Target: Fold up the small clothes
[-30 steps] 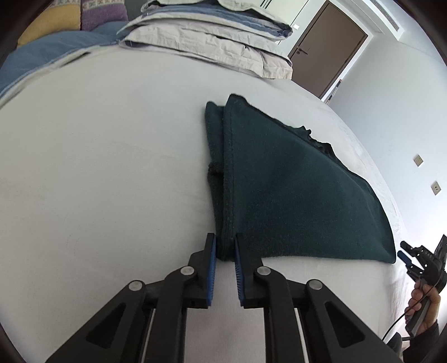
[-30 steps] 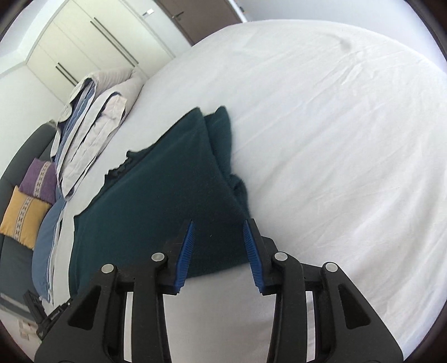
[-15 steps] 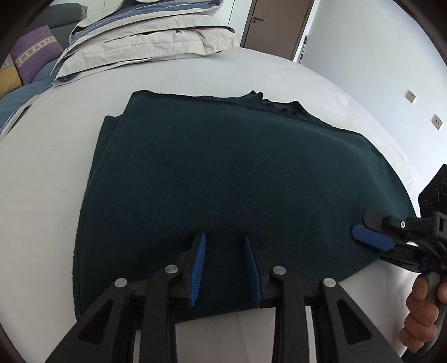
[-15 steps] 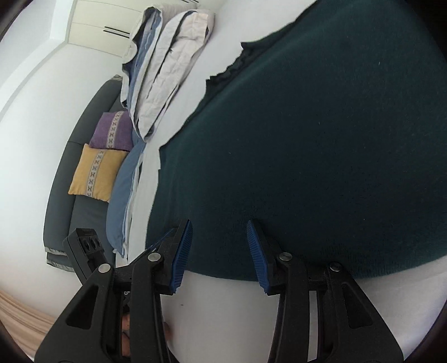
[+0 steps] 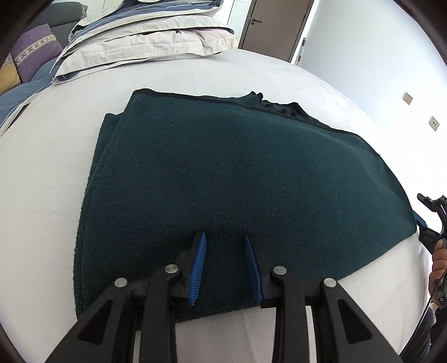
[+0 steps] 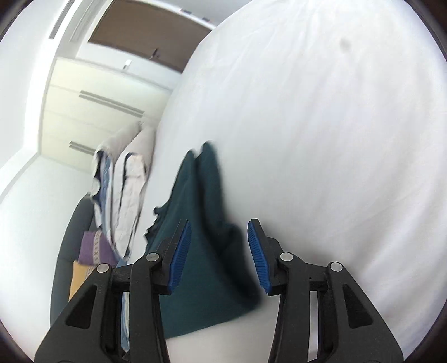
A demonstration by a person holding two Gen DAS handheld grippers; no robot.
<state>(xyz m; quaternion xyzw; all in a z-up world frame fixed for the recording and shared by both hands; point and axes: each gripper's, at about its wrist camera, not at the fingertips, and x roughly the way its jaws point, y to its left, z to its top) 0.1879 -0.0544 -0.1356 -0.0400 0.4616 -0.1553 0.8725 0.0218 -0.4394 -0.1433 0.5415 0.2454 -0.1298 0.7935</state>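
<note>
A dark green knitted garment [image 5: 237, 178] lies folded flat on the white bed [image 5: 42, 181]. My left gripper [image 5: 225, 241] is open and empty, its blue pads over the garment's near edge. In the blurred right wrist view the same garment [image 6: 201, 245] lies ahead, and my right gripper [image 6: 219, 231] is open and empty above its near end. The right gripper also shows at the right edge of the left wrist view [image 5: 431, 220], beside the garment's right corner.
Stacked grey and blue pillows [image 5: 145, 36] lie at the head of the bed. A purple cushion [image 5: 33, 50] sits on a dark sofa at far left. A brown door [image 5: 275, 26] and white wall are at the back right. Cupboards [image 6: 92, 92] show in the right view.
The left gripper let go of the garment's edge and opened, and it now faces the flat garment square on. The right gripper swung away fast, so its view is blurred.
</note>
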